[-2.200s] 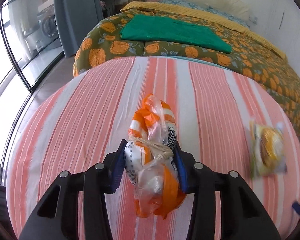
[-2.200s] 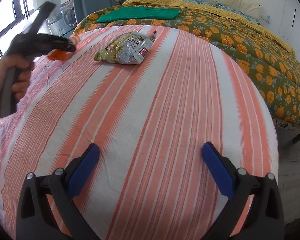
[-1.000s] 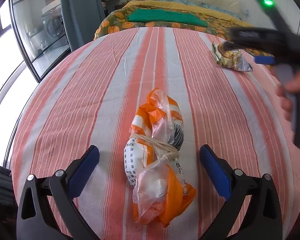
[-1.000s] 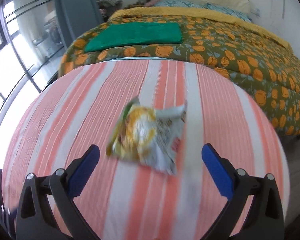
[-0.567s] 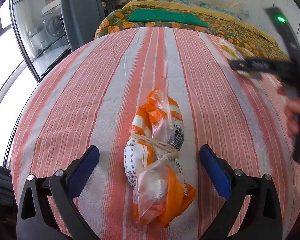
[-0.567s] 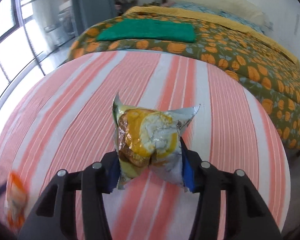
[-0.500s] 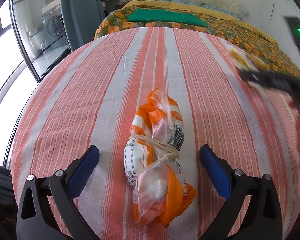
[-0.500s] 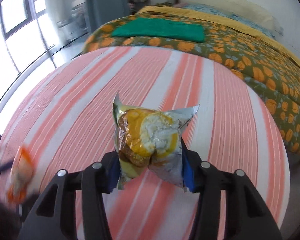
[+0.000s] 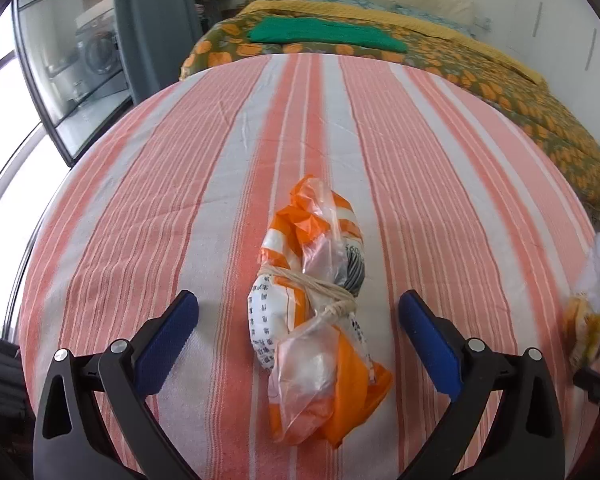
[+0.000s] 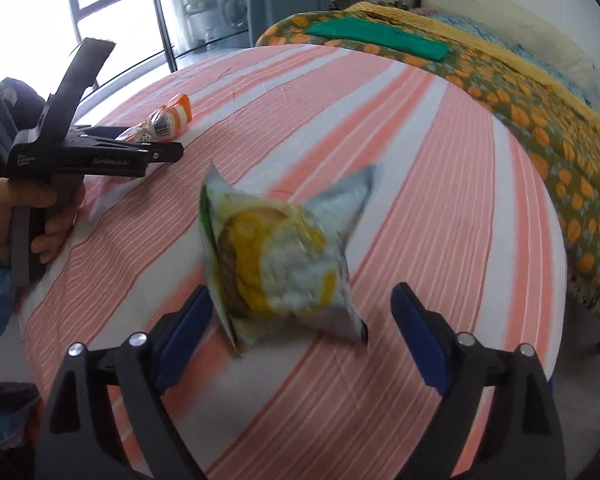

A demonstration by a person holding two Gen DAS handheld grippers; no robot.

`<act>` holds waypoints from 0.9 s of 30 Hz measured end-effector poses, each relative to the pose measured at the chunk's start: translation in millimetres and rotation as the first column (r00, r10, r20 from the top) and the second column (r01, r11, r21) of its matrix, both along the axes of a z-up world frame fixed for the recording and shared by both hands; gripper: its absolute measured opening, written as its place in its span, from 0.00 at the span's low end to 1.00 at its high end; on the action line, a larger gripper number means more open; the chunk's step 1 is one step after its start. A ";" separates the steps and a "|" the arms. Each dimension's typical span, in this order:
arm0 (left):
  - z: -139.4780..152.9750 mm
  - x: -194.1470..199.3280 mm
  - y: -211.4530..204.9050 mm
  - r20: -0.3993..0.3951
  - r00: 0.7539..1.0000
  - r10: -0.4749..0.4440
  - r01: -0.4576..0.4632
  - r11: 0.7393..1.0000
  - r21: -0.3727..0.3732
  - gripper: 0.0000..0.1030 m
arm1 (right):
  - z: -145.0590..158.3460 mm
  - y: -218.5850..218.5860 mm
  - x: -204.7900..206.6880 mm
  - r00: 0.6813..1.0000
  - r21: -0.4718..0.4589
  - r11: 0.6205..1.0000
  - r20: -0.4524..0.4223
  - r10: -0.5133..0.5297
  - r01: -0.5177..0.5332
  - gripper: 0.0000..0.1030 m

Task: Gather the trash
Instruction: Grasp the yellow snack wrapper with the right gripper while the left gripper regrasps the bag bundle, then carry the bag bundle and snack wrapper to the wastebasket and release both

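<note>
- Striped surface (image 9: 420,152): pink-and-white cloth, carrying all the trash.
- Left tongs (image 9: 298,322): released, jaws wide on either side of the tied orange-and-white plastic bag (image 9: 320,304), not touching it.
- Right tongs (image 10: 302,320): jaws opening, the blurred yellow snack packet (image 10: 276,264) between them, right of the bag; contact unclear.

Tied orange bag (image 9: 320,308), open claw (image 9: 298,318) astride

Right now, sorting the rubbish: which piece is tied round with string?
The orange-and-white plastic bag bundle, bound with beige string; the yellow foil snack packet is untied.
</note>
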State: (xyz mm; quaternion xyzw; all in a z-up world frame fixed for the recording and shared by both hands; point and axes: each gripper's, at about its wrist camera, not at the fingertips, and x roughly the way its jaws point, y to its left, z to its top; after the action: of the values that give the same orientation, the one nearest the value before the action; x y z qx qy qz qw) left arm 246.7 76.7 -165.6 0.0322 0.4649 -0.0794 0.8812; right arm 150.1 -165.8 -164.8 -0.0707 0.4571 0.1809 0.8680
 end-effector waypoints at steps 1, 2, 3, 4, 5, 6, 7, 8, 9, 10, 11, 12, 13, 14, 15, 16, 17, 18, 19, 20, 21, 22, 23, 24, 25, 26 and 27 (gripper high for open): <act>1.1 -0.8 3.9 -0.004 0.999 -0.035 0.034 0.999 -0.021 0.96 | 0.8 -3.7 -1.6 1.000 0.012 1.000 -0.005 -0.011 0.011 0.87; 1.4 -1.6 6.0 -0.006 0.998 -0.057 0.057 0.998 -0.030 0.96 | 3.6 -7.5 -5.1 1.000 0.022 1.000 -0.004 -0.016 0.017 0.87; 2.3 -2.1 9.1 -0.006 0.997 -0.079 0.079 0.996 -0.041 0.96 | 7.3 -7.3 -5.8 1.000 0.022 1.000 0.002 -0.016 0.016 0.88; 2.8 -1.9 10.4 -0.008 0.996 -0.087 0.087 0.995 -0.046 0.96 | 11.5 -7.6 -6.3 1.000 0.018 1.000 0.014 -0.013 0.013 0.89; 3.3 -0.9 12.1 -0.010 0.996 -0.089 0.089 0.995 -0.048 0.96 | 16.3 -6.5 -6.3 1.000 0.013 1.000 0.029 -0.007 0.007 0.89; 3.8 0.6 13.3 -0.011 0.996 -0.084 0.083 0.996 -0.045 0.96 | 20.3 -3.5 -6.7 0.999 0.010 1.000 0.039 -0.001 0.001 0.89; 4.2 2.6 14.4 -0.011 0.997 -0.073 0.073 0.997 -0.040 0.95 | 22.5 -0.9 -5.0 0.999 0.008 1.000 0.043 0.003 -0.004 0.89; 4.6 5.6 15.6 -0.012 0.998 -0.060 0.059 0.997 -0.045 0.95 | 23.1 3.4 -1.1 0.999 0.007 1.000 0.040 0.010 -0.011 0.89; 4.6 8.9 16.7 -0.016 0.999 -0.048 0.046 0.997 -0.061 0.92 | 20.9 8.6 3.6 0.999 -0.001 1.000 0.026 0.021 -0.021 0.89; 4.7 11.2 17.1 -0.017 0.999 -0.035 0.034 0.997 -0.064 0.88 | 18.2 11.5 6.8 1.000 -0.015 1.000 0.017 0.021 -0.021 0.89; 5.4 13.0 15.6 -0.011 1.000 -0.022 0.021 0.999 -0.049 0.84 | 15.0 14.0 11.3 1.000 -0.031 0.999 0.006 0.009 -0.009 0.86; 5.9 14.6 12.4 -0.007 1.000 -0.020 0.020 0.999 -0.027 0.75 | 12.7 13.8 13.8 1.000 -0.024 1.000 -0.005 -0.002 0.002 0.70; 6.3 15.7 10.0 -0.004 1.000 -0.021 0.021 1.000 -0.012 0.66 | 11.8 12.4 15.5 1.000 -0.009 1.000 -0.015 -0.013 0.012 0.53; 7.3 13.9 6.2 0.003 1.000 -0.030 0.030 1.000 -0.001 0.59 | 12.6 10.1 17.0 0.999 0.024 0.999 -0.026 -0.027 0.028 0.52; 8.3 11.6 2.4 0.008 0.999 -0.043 0.043 0.999 0.003 0.42 | 14.1 7.8 17.1 0.999 0.034 0.998 -0.028 -0.046 0.047 0.49; 9.8 7.7 -3.4 0.013 0.999 -0.053 0.052 0.998 0.023 0.42 | 16.0 6.2 16.2 0.998 0.040 0.998 -0.026 -0.056 0.057 0.47; 11.1 2.7 -6.8 0.016 0.998 -0.058 0.057 0.998 0.031 0.42 | 20.0 3.3 12.9 0.998 0.063 0.996 -0.020 -0.063 0.064 0.47; 14.0 -3.5 -11.0 0.024 0.997 -0.069 0.068 0.997 0.026 0.42 | 23.4 1.7 9.9 0.998 0.075 0.995 -0.014 -0.066 0.067 0.47; 18.0 -10.4 -15.5 0.035 0.996 -0.079 0.079 0.997 0.023 0.41 | 26.8 0.1 6.1 0.998 0.085 0.994 -0.007 -0.069 0.070 0.47; 22.3 -17.2 -19.7 0.048 0.995 -0.086 0.085 0.996 0.027 0.41 | 31.2 -1.9 1.3 0.997 0.090 0.993 0.004 -0.071 0.070 0.47; 27.7 -24.6 -24.9 0.064 0.993 -0.095 0.094 0.995 0.030 0.41 | 35.4 -4.2 -3.6 0.997 0.095 0.993 0.014 -0.072 0.071 0.47; 34.5 -33.2 -31.1 0.081 0.991 -0.106 0.104 0.994 0.028 0.41 | 38.4 -5.8 -6.6 0.997 0.100 0.992 0.018 -0.074 0.072 0.47; 41.4 -41.9 -38.1 0.096 0.989 -0.115 0.113 0.993 0.024 0.41 | 42.0 -9.3 -10.9 0.997 0.114 0.991 0.022 -0.079 0.076 0.47; 47.0 -49.1 -43.9 0.108 0.987 -0.121 0.120 0.993 0.021 0.41 | 45.1 -13.2 -15.0 0.996 0.130 0.988 0.023 -0.084 0.081 0.47; 53.3 -56.8 -51.3 0.120 0.984 -0.130 0.129 0.991 0.017 0.41 | 47.0 -15.6 -17.8 0.996 0.139 0.987 0.024 -0.088 0.084 0.47; 59.1 -64.7 -59.4 0.132 0.981 -0.142 0.141 0.990 0.014 0.41 | 49.4 -19.4 -21.5 0.995 0.149 0.985 0.027 -0.094 0.089 0.47; 65.0 -72.8 -68.0 0.144 0.978 -0.153 0.153 0.988 0.015 0.41 | 51.3 -22.5 -24.6 0.995 0.156 0.983 0.030 -0.099 0.093 0.47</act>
State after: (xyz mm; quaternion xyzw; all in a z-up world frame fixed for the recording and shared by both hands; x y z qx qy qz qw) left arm 173.9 8.7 -100.5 0.0751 0.3963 -0.1437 0.9037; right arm 125.4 -188.4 -113.6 0.0155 0.4283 0.1723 0.8869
